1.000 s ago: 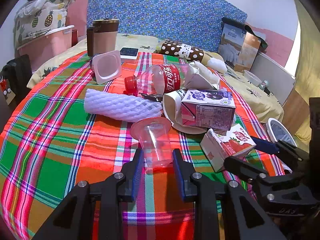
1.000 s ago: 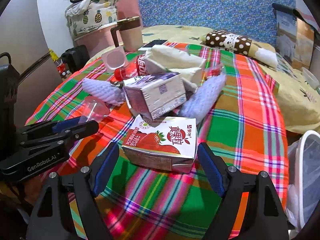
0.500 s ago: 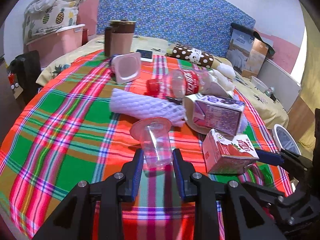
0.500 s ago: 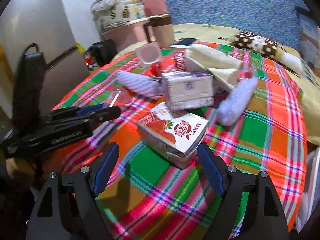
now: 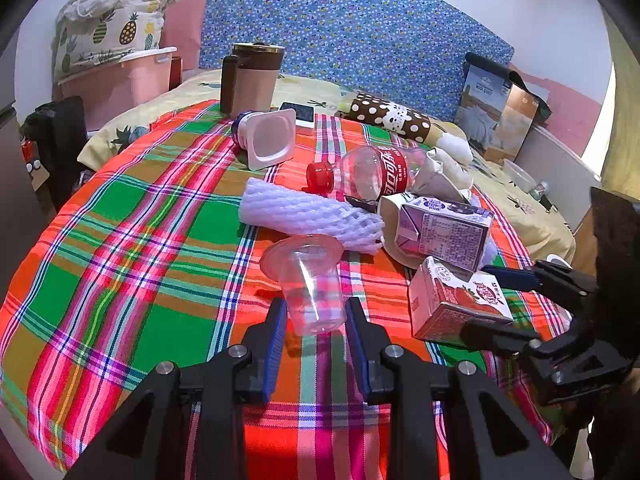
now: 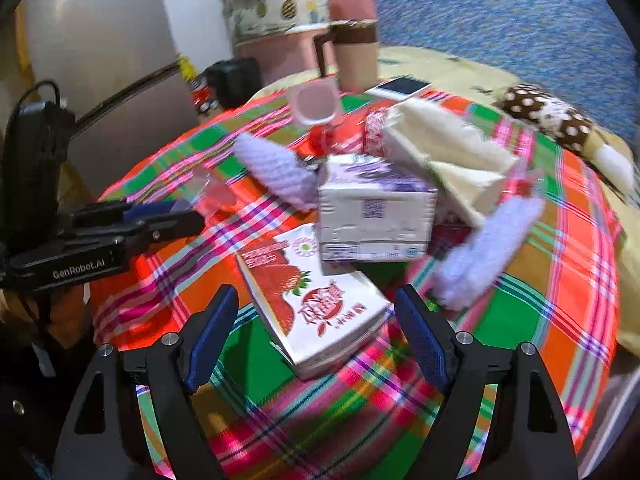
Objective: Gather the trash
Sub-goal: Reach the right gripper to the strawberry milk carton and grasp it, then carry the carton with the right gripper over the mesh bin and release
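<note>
Left wrist: the left gripper (image 5: 316,322) holds the clear cup (image 5: 308,280) by its base over the plaid cloth (image 5: 132,240); keep it pinched gently.

Right wrist: the right gripper (image 6: 316,332) stands wide around the strawberry carton (image 6: 320,300), pads apart from it; square up before closing.

Blue floral headboard (image 5: 352,36) behind plaid-covered bed (image 5: 132,240); white wall (image 5: 500,4).

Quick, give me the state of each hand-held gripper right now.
Left hand-held gripper: closed on the clear plastic cup.
Right hand-held gripper: open, straddling the strawberry milk carton without gripping it.
</note>
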`<action>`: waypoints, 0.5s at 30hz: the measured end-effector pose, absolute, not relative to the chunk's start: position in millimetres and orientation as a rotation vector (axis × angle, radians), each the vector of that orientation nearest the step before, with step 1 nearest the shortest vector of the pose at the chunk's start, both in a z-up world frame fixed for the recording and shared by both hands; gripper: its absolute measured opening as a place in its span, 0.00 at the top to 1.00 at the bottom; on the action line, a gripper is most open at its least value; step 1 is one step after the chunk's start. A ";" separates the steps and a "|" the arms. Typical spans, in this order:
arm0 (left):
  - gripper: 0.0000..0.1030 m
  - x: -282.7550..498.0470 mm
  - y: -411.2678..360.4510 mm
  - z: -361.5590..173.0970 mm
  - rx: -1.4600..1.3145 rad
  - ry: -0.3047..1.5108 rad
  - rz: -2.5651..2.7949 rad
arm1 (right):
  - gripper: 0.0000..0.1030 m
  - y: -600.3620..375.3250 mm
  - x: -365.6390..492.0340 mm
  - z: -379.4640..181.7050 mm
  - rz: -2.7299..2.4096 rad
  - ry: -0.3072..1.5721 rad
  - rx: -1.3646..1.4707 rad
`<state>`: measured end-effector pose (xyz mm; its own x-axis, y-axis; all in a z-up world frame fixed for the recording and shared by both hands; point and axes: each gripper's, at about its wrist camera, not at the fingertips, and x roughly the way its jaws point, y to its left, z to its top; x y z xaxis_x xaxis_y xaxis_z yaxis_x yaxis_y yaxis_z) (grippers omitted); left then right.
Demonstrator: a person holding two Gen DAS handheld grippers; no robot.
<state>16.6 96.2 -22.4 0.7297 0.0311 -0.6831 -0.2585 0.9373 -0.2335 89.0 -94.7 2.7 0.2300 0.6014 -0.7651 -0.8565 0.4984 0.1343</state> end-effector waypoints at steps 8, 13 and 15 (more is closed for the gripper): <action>0.71 15.6 90.1 -20.1 -0.319 0.741 0.148 | 0.33 -100.8 80.4 8.1 1.008 0.867 -0.307; 0.71 12.6 76.2 -15.0 -0.309 0.738 0.117 | 0.36 -114.7 64.6 8.8 0.941 0.862 -0.262; 0.71 10.8 69.7 -12.7 -0.302 0.736 0.102 | 0.37 -123.0 60.8 10.9 0.918 0.859 -0.227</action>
